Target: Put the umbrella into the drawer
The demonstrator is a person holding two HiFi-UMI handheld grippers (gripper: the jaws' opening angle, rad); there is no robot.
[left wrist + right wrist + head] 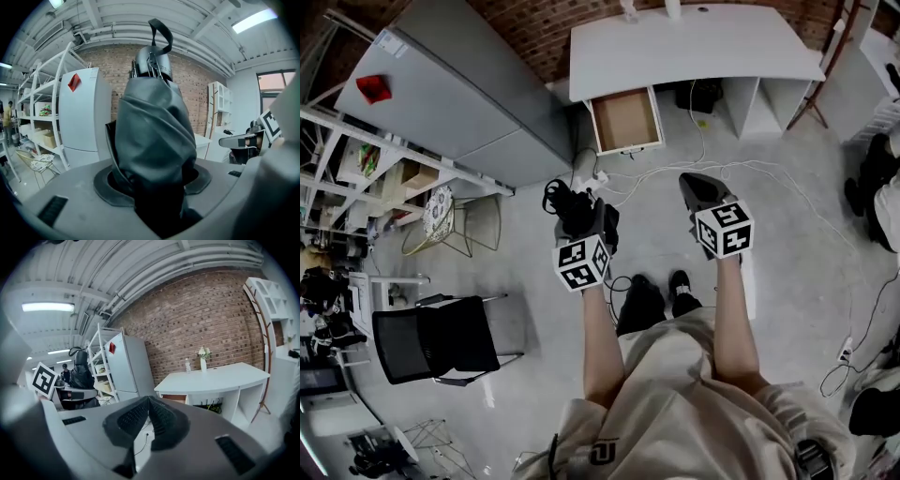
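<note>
- Clamping the folded dark umbrella [154, 136] low on its bundle, your left gripper [152, 185] has its jaws spread wide, one pad on each side of the crumpled fabric, which fills the gap between them.
- The umbrella rises up out of that gripper, with its strap loop [161, 35] at the top end.
- Your right gripper [148, 404] carries nothing. Its ribbed pads meet at the tips, with the jaws closed together.
- You hold both grippers out in front of you, side by side but apart, both aimed toward the white desk [694, 47].
- The umbrella is well short of the desk, above the grey floor [787, 187], and not yet in the drawer [625, 120].
- The drawer sits under the desk's left end as you look down on it. It is pulled out toward you, with its brown inside showing.
- On the desk's top, toward its back edge, stands a vase of flowers [203, 359] with a small bottle [188, 365] just beside it.
- Behind the desk runs a brick wall [211, 319].
- Left of the desk is a pale fridge [459, 94] with a red tag [373, 89] on its front.
- Cables [675, 169] trail over the floor between you and the desk.
- Farther left of the desk, past the fridge, stands a white shelving rack [337, 159]. A black chair [436, 342] sits well away from the desk, level with you on your left.
</note>
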